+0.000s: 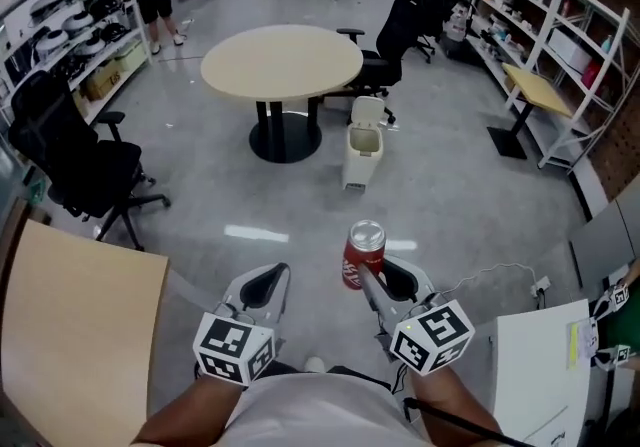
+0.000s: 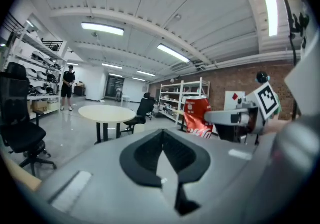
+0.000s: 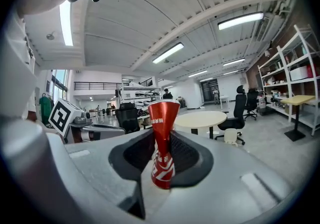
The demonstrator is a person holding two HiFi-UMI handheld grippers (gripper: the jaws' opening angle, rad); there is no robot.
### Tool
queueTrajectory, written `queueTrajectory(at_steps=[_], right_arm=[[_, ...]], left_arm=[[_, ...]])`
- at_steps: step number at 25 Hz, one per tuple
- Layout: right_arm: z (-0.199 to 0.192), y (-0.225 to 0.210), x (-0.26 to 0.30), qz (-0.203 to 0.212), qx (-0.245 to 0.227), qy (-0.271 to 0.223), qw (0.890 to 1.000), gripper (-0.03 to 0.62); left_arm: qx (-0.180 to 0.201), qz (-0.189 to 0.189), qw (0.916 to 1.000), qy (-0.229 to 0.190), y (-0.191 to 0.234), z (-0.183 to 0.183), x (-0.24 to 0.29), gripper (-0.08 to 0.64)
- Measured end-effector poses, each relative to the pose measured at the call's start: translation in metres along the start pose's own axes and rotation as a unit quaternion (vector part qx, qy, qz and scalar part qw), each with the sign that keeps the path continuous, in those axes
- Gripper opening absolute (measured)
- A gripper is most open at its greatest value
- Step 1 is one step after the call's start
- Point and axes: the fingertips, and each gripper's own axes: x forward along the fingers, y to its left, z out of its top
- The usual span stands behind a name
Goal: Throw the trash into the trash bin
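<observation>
Low at the left, the left claw [image 1: 266, 287] is seen closed and empty, likely not needed for one light item. Right of it, the red soda can [image 1: 364, 253] is pinched upright by the right claw [image 1: 373, 281], its waist crushed narrow, silver top intact. Ahead, the white trash bin [image 1: 362, 142] is seen lid-up, well apart.

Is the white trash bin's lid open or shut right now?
Open: the small white plastic trash bin has its lid standing up above the dark mouth.

Head camera high, gripper cameras low, facing table [image 1: 282, 60].
</observation>
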Motion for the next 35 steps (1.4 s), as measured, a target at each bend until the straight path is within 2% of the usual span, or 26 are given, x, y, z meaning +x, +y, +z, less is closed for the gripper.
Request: queueTrajectory(at_steps=[6,13,21,35], right_arm=[[0.000,-0.030,-0.021,-0.050,0.001,-0.015,0.999,0.094],[-0.003,-0.056,-0.030,-0.085,0.006,-0.008,0.996,0.094],[-0.003,-0.081,-0.029,-0.109,0.001,-0.005,0.994,0.094],[-0.003,-0.122,-0.006,-0.148,0.024,0.002,0.989,0.094]], left_arm=[[0.030,-0.041,0.9987,0.003,-0.017,0.007,0.032,0.009],[0.033,-0.080,0.9961,0.019,-0.032,0.005,0.062,0.009],[0.030,-0.102,0.9941,0.025,-0.033,0.008,0.101,0.009],[0.022,-0.121,0.9915,0.044,-0.011,0.014,0.153,0.009]])
